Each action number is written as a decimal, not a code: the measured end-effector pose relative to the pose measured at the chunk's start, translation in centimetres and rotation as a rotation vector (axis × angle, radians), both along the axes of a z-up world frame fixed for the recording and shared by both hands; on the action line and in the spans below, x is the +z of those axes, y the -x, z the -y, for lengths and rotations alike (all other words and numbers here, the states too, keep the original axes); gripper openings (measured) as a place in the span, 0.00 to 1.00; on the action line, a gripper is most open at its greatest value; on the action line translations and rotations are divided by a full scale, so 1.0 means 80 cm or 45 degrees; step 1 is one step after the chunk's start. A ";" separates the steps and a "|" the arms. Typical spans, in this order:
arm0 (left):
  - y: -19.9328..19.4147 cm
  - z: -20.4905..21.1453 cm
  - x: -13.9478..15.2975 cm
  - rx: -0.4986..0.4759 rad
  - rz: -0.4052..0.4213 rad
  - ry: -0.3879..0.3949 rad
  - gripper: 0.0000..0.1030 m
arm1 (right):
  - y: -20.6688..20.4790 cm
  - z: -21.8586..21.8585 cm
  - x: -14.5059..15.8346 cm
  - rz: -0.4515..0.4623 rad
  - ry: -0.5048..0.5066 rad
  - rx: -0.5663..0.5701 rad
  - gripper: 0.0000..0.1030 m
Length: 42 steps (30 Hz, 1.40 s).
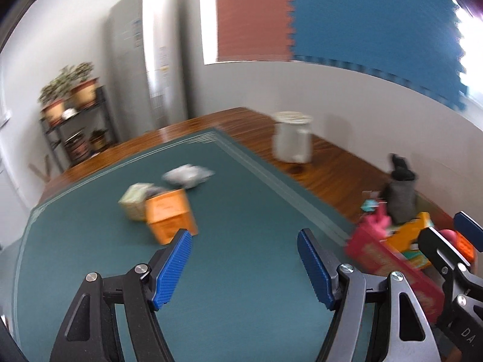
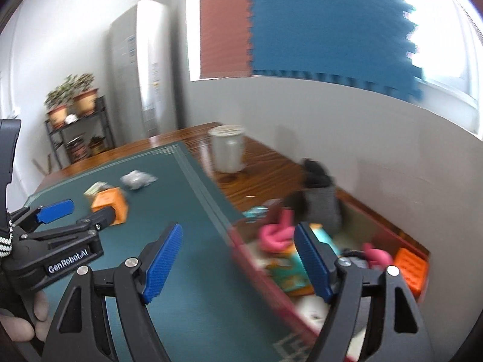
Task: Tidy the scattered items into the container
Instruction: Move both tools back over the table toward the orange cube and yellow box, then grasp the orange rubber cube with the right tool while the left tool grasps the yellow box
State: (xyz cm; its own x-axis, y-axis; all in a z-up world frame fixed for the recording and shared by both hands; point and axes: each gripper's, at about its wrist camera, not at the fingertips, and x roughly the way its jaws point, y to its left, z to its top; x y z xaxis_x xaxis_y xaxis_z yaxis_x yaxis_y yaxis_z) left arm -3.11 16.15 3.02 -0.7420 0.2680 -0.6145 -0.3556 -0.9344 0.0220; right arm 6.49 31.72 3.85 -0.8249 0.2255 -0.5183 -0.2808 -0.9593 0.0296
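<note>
An orange box (image 1: 169,218) lies on the green mat (image 1: 226,211), touching a pale box (image 1: 135,200); a grey crumpled packet (image 1: 187,175) lies just beyond them. My left gripper (image 1: 244,267) is open and empty above the mat, short of the orange box. The red container (image 2: 271,289) at the right holds pink toys (image 2: 277,232), an orange item (image 2: 410,267) and packets. My right gripper (image 2: 238,261) is open and empty over the container's near wall. The left gripper also shows in the right wrist view (image 2: 81,211), by the orange box (image 2: 110,202).
A white pot with a lid (image 1: 292,138) stands on the wooden table (image 1: 326,163) past the mat. A dark grey object (image 1: 400,193) stands at the container's far end by the wall. A fridge (image 1: 145,60) and a plant shelf (image 1: 75,120) stand behind the table.
</note>
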 end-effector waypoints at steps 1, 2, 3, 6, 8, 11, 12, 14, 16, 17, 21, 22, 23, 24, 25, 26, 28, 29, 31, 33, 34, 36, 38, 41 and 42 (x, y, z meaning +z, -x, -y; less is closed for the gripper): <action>0.003 0.017 -0.001 0.033 0.005 -0.003 0.72 | 0.007 0.013 -0.001 0.009 -0.006 0.029 0.77; 0.007 0.033 -0.003 0.065 0.011 -0.006 0.72 | 0.013 0.024 -0.003 0.019 -0.010 0.052 0.77; 0.009 0.049 -0.005 0.094 0.018 -0.009 0.72 | 0.019 0.035 -0.006 0.030 -0.016 0.076 0.77; 0.017 0.096 -0.012 0.180 0.037 -0.015 0.72 | 0.039 0.073 -0.013 0.072 -0.033 0.154 0.77; 0.021 0.119 -0.017 0.225 0.046 -0.020 0.72 | 0.051 0.096 -0.018 0.100 -0.049 0.200 0.77; 0.026 0.155 -0.023 0.289 0.064 -0.036 0.72 | 0.066 0.130 -0.026 0.129 -0.076 0.254 0.77; 0.028 0.167 -0.025 0.307 0.069 -0.043 0.72 | 0.071 0.138 -0.027 0.134 -0.079 0.269 0.77; 0.030 0.184 -0.027 0.336 0.074 -0.050 0.72 | 0.081 0.156 -0.032 0.152 -0.085 0.306 0.77; 0.033 0.202 -0.029 0.366 0.077 -0.058 0.72 | 0.090 0.173 -0.037 0.168 -0.090 0.339 0.77; 0.034 0.209 -0.029 0.378 0.080 -0.066 0.72 | 0.095 0.178 -0.039 0.174 -0.093 0.353 0.77; 0.045 0.228 -0.034 0.417 0.107 -0.095 0.72 | 0.114 0.185 -0.045 0.195 -0.051 0.392 0.77; 0.047 0.232 -0.035 0.423 0.114 -0.100 0.72 | 0.119 0.182 -0.046 0.202 -0.021 0.398 0.78; 0.049 0.235 -0.036 0.429 0.120 -0.103 0.72 | 0.126 0.175 -0.049 0.212 0.020 0.397 0.78; 0.052 0.237 -0.038 0.434 0.125 -0.104 0.72 | 0.131 0.169 -0.051 0.218 0.052 0.395 0.78; 0.054 0.239 -0.039 0.438 0.129 -0.103 0.72 | 0.136 0.164 -0.053 0.225 0.084 0.393 0.78; 0.056 0.240 -0.041 0.441 0.134 -0.102 0.72 | 0.143 0.158 -0.055 0.231 0.106 0.385 0.78; 0.061 0.242 -0.045 0.446 0.151 -0.101 0.72 | 0.155 0.151 -0.058 0.237 0.134 0.381 0.78; 0.063 0.242 -0.047 0.449 0.161 -0.102 0.72 | 0.161 0.150 -0.058 0.237 0.143 0.386 0.78; 0.066 0.244 -0.052 0.457 0.177 -0.099 0.72 | 0.173 0.149 -0.058 0.236 0.156 0.400 0.78; 0.069 0.244 -0.055 0.462 0.185 -0.091 0.72 | 0.187 0.154 -0.059 0.237 0.145 0.413 0.78; 0.070 0.245 -0.057 0.464 0.189 -0.089 0.72 | 0.194 0.158 -0.060 0.237 0.137 0.421 0.78; 0.072 0.246 -0.059 0.466 0.192 -0.087 0.72 | 0.210 0.167 -0.064 0.247 0.122 0.435 0.78; 0.074 0.248 -0.060 0.469 0.196 -0.088 0.72 | 0.228 0.175 -0.073 0.270 0.120 0.446 0.79; 0.077 0.251 -0.063 0.477 0.203 -0.091 0.72 | 0.248 0.181 -0.085 0.302 0.121 0.452 0.79; 0.079 0.253 -0.064 0.480 0.206 -0.092 0.72 | 0.253 0.182 -0.089 0.309 0.121 0.454 0.79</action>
State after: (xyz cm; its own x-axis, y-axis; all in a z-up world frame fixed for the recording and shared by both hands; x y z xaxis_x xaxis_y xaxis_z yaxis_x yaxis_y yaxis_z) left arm -9.44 -4.05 -2.07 -0.6916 0.0424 -0.7210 0.0186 -0.9969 -0.0765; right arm -13.79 17.19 -3.23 -0.6944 -0.1092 -0.7112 0.0577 -0.9937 0.0963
